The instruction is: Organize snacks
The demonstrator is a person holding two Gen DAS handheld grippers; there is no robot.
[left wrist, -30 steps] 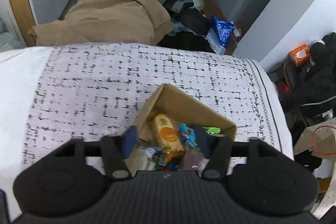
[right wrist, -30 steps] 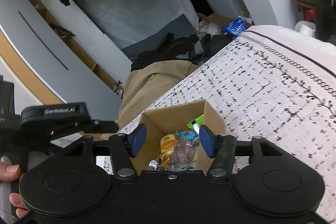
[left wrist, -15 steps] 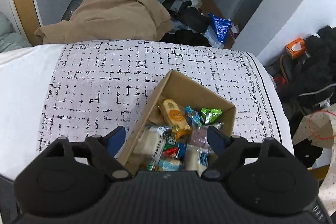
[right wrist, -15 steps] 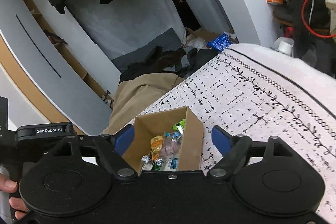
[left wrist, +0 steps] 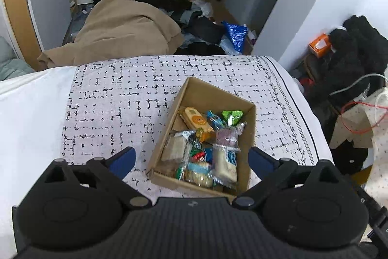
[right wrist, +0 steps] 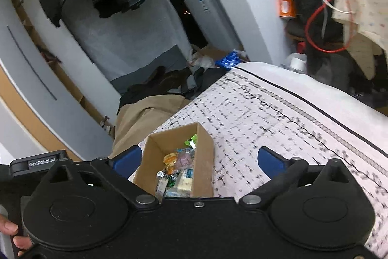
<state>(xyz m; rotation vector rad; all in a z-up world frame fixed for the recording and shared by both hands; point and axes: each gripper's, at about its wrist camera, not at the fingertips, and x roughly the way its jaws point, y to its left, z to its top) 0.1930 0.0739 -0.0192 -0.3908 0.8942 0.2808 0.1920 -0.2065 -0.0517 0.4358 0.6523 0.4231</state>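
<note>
An open cardboard box (left wrist: pixel 191 95) sits on a bed cover printed with a black grid (left wrist: pixel 116 103). It holds several wrapped snacks: an orange-labelled packet (left wrist: pixel 197 121), a green foil one (left wrist: pixel 232 116), pale biscuit packs (left wrist: pixel 227 163). My left gripper (left wrist: pixel 192 159) hangs above the box's near end, its blue pads wide apart, jaws still opening, nothing between the pads. In the right wrist view the same box (right wrist: pixel 205 162) lies below my right gripper (right wrist: pixel 198 159), whose jaws are also opening wide and hold nothing.
Beyond the bed's far edge lie a tan blanket (left wrist: pixel 121 30), dark clothes and a blue foil bag (left wrist: pixel 236 34) on the floor. A chair piled with black garments (left wrist: pixel 359 45) stands at the right. The other gripper's body and a hand (right wrist: pixel 14 234) show at the right wrist view's left.
Both grippers drew back and up from the box while their jaws spread from about half open to wide. The whole box with its snacks has come into view.
</note>
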